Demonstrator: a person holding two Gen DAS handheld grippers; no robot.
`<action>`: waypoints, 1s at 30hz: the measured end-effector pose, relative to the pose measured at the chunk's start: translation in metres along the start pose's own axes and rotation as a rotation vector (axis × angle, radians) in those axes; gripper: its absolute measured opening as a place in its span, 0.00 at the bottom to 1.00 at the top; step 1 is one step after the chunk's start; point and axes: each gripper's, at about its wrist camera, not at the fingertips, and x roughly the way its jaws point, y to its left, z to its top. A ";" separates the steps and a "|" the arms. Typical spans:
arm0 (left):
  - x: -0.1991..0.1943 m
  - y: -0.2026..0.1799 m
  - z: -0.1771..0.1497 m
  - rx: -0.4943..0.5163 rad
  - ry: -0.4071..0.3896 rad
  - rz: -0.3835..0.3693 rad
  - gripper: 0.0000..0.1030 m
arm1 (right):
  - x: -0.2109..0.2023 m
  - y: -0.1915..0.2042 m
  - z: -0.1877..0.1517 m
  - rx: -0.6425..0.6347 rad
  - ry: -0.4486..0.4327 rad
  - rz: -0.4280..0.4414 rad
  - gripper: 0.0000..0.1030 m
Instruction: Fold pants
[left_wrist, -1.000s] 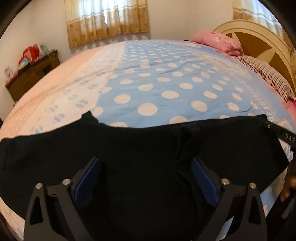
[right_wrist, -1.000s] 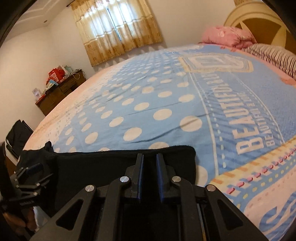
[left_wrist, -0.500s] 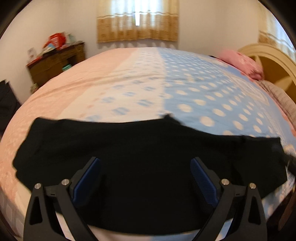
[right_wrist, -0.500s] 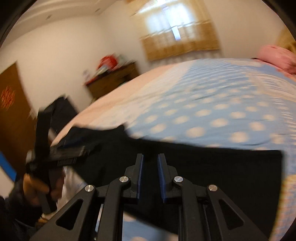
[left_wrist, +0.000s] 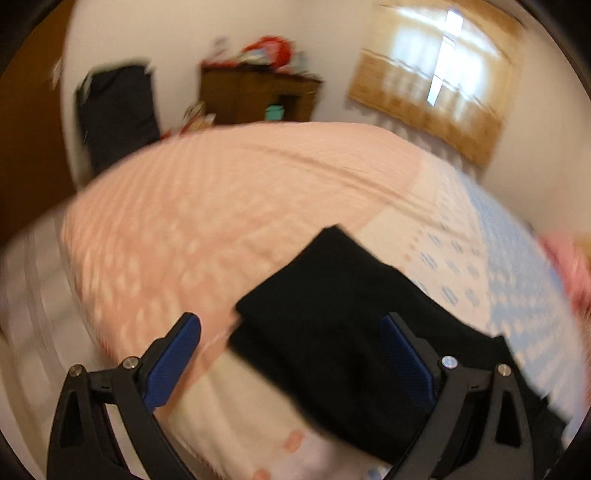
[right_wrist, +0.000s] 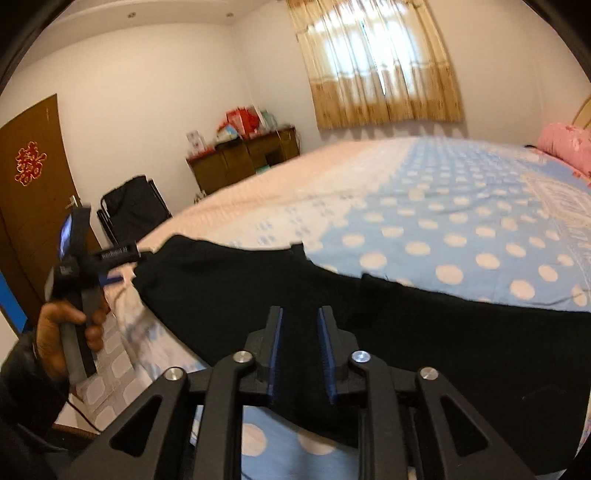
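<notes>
Black pants (right_wrist: 406, 332): spread flat along the bed (right_wrist: 461, 221) edge, lying under and ahead of both sets of fingers, ready for a fold. Right gripper (right_wrist: 300, 354): fingers narrow, just been opening, releasing the cloth. Left gripper (left_wrist: 291, 362): fingers wide, holding nothing, by the leg end.

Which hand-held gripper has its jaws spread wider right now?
The left hand-held gripper: its blue pads stand far apart over the black pants. The right hand-held gripper shows only a narrow gap.
</notes>
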 end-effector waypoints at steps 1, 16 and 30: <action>0.001 0.005 -0.004 -0.040 0.012 -0.010 0.93 | 0.000 0.001 0.000 0.007 -0.001 0.009 0.31; 0.004 -0.007 -0.027 -0.207 -0.059 -0.168 0.76 | 0.006 -0.006 -0.008 0.080 0.059 0.046 0.32; 0.005 -0.001 -0.017 -0.156 -0.027 -0.132 0.18 | -0.003 -0.022 -0.012 0.152 0.043 0.034 0.32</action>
